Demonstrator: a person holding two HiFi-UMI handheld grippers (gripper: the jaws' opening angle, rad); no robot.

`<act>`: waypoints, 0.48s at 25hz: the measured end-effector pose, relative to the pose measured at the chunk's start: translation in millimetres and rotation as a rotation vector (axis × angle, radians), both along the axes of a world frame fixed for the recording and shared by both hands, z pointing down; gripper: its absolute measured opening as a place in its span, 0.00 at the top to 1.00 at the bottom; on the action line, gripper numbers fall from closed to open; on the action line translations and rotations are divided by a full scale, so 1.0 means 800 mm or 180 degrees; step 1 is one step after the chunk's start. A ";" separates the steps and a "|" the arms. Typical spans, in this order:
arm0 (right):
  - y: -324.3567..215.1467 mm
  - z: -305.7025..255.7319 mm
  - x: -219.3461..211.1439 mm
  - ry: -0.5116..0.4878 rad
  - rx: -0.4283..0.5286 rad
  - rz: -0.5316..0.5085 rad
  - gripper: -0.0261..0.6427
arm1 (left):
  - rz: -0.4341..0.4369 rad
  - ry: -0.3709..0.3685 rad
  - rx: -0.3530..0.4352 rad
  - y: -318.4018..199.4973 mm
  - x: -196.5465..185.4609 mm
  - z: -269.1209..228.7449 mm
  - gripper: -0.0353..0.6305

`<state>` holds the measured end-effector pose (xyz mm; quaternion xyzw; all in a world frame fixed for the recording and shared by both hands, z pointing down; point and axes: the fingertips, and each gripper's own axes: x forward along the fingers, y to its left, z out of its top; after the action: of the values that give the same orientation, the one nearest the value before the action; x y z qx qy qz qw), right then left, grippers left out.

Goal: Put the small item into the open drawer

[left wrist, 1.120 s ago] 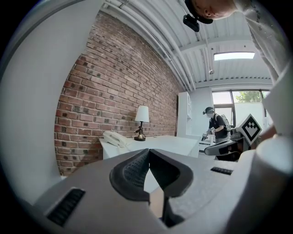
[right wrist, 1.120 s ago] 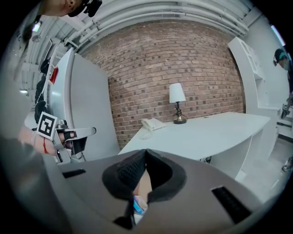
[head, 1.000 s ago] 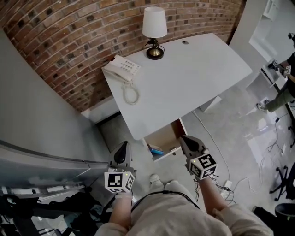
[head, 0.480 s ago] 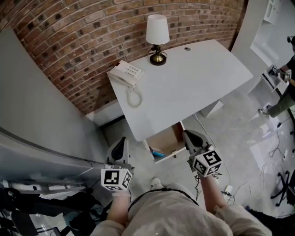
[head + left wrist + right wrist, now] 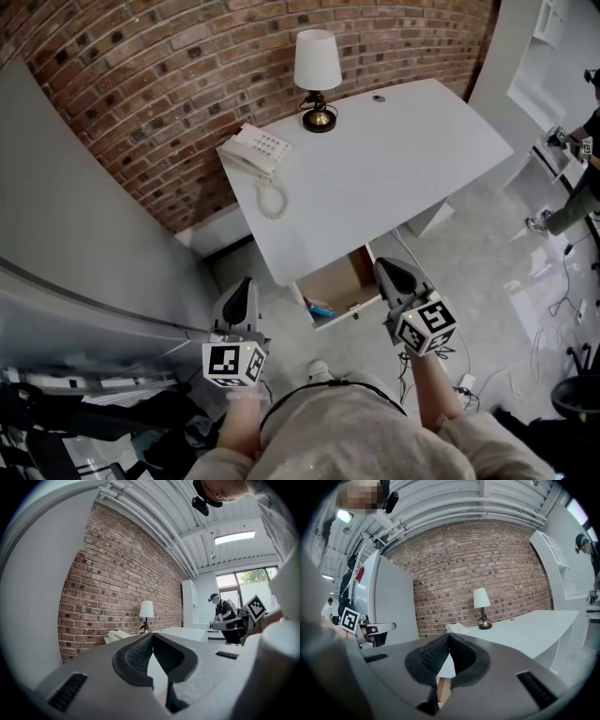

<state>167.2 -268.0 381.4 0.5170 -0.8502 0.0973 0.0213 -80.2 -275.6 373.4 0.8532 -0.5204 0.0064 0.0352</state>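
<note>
Landmark is the open drawer (image 5: 339, 281), pulled out from under the front edge of the desk (image 5: 375, 178). The small item (image 5: 319, 307), a bluish thing, already lies inside it, in the corner by the drawer's front panel on the left side. Its long axis looks to run roughly along that front panel, but it is too small for us to be sure. The right claw (image 5: 386, 270) hangs just beside the drawer's right edge and points toward the desk, jaws pressed together with nothing between the pads. The left claw (image 5: 242, 289) is well off to the drawer's left, also closed and empty. So the right claw is clearly the nearer one: the item sits to its left and below, across the drawer's width. We judge the placing done, with nothing left to carry in.
</note>
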 end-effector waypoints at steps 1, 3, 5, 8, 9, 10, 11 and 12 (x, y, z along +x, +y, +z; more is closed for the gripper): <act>0.000 0.000 0.000 0.0004 0.0005 -0.0007 0.95 | -0.0005 0.0000 -0.0003 0.000 0.000 0.001 0.94; 0.000 -0.001 -0.001 0.0019 0.0016 -0.0017 0.95 | -0.0006 -0.0005 -0.0013 -0.002 0.000 0.003 0.94; 0.001 -0.001 -0.003 0.0025 0.0022 -0.0022 0.95 | 0.0004 -0.0006 -0.0018 -0.002 0.001 0.004 0.94; 0.003 0.002 -0.004 0.0021 0.0008 -0.0013 0.95 | 0.0021 -0.0003 -0.0046 -0.002 0.001 0.008 0.94; 0.003 0.003 -0.005 0.0017 0.0006 -0.0008 0.95 | 0.0025 -0.0006 -0.0059 -0.002 0.000 0.009 0.94; 0.002 0.004 -0.005 0.0014 0.0004 -0.0003 0.95 | 0.0027 -0.0007 -0.0069 -0.002 0.000 0.011 0.94; 0.002 0.004 -0.004 0.0013 0.0003 0.0001 0.95 | 0.0029 -0.0008 -0.0074 -0.002 -0.001 0.013 0.94; 0.002 0.005 -0.004 0.0013 0.0001 0.0006 0.95 | 0.0029 -0.0008 -0.0079 -0.002 -0.001 0.015 0.94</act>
<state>163.9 -266.0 385.1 0.5180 -0.8497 0.0961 0.0227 -80.9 -277.4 385.0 0.8550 -0.5164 0.0141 0.0451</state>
